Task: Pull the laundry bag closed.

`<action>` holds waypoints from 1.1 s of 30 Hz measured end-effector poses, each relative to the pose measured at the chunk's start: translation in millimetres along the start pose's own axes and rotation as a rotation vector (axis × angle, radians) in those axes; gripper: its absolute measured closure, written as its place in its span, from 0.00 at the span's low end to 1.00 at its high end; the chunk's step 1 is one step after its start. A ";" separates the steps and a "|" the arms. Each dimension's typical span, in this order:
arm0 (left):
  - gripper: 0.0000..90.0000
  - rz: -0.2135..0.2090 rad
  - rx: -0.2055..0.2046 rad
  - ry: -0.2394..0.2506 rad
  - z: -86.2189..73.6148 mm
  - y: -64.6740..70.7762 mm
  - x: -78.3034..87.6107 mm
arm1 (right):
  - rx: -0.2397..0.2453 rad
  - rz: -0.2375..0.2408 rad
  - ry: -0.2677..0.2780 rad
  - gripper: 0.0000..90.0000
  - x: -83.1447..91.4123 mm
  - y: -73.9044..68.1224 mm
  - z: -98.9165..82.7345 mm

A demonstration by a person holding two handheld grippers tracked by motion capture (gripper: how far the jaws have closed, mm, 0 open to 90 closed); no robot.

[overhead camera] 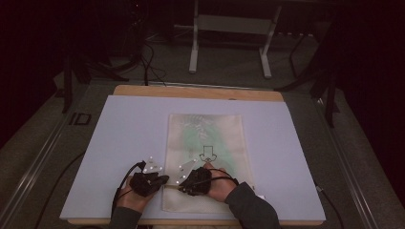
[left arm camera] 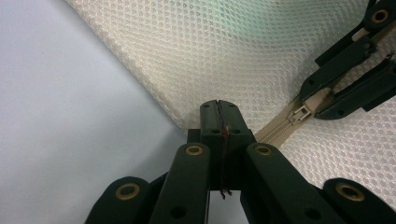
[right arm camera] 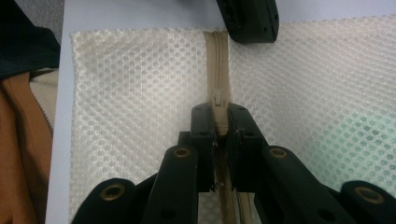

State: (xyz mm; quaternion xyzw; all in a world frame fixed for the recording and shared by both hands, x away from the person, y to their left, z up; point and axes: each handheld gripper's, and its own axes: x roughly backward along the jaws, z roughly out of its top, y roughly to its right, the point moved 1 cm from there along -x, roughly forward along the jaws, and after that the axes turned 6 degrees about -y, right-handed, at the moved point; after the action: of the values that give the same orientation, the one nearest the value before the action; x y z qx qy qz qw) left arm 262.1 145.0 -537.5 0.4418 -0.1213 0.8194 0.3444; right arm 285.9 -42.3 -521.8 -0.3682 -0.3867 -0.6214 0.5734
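Pale lavender counter (overhead camera: 119, 143) in a dark room. Mesh zipper bag (overhead camera: 205, 138) lies flat at centre. Left tool (left arm camera: 219, 122) pinches the bag's corner edge (jaws together); right tool (right arm camera: 219, 122) clamps the zipper pull (right arm camera: 218, 100).

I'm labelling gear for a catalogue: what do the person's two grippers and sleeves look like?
Both the left gripper and right gripper are black, with linked bars pinned by brass-ringed rivets, a grey three-cornered plate with white dots on top, and a trailing black cable. The sleeves are dark grey.
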 end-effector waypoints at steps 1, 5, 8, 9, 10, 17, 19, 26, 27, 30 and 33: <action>1.00 -0.001 0.001 0.000 -0.1 -0.1 0.0 | 0.002 -0.001 -0.003 0.92 0.5 0.0 -0.4; 1.00 -0.001 0.001 0.001 -0.1 -0.2 0.0 | 0.004 -0.003 -0.011 0.92 2.4 0.0 -3.1; 1.00 -0.002 0.001 0.003 -0.4 -0.2 0.0 | 0.011 -0.007 -0.016 0.92 3.5 -0.2 -4.5; 1.00 -0.003 0.003 0.005 -0.4 -0.2 -0.2 | 0.013 -0.009 -0.021 0.92 3.9 -0.3 -4.9; 1.00 -0.004 0.004 0.005 -0.5 -0.3 -0.2 | 0.014 -0.009 -0.023 0.92 4.4 -0.5 -5.1; 0.99 -0.006 0.004 0.008 -0.8 -0.4 -0.2 | 0.018 -0.010 -0.033 0.92 6.7 -0.7 -8.1; 1.00 -0.006 0.003 0.007 -0.9 -0.5 -0.1 | 0.020 -0.010 -0.039 0.92 7.4 -0.7 -8.6; 0.99 -0.007 0.004 0.007 -1.0 -0.6 0.0 | 0.020 -0.010 -0.046 0.92 9.7 -0.8 -11.6; 0.99 -0.007 0.004 0.006 -1.0 -0.6 0.0 | 0.022 -0.011 -0.047 0.92 10.0 -0.8 -11.9; 0.99 -0.007 0.005 0.008 -1.1 -0.6 0.0 | 0.022 -0.012 -0.051 0.92 11.0 -1.0 -13.0; 0.99 -0.006 0.005 0.008 -1.0 -0.4 0.0 | 0.024 -0.015 -0.052 0.92 11.6 -1.0 -14.0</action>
State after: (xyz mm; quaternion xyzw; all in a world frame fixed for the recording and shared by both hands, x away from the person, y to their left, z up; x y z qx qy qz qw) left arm 261.7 145.8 -538.2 0.4400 -0.1165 0.8203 0.3462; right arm 283.8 -59.8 -517.4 -0.3744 -0.4117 -0.6112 0.5628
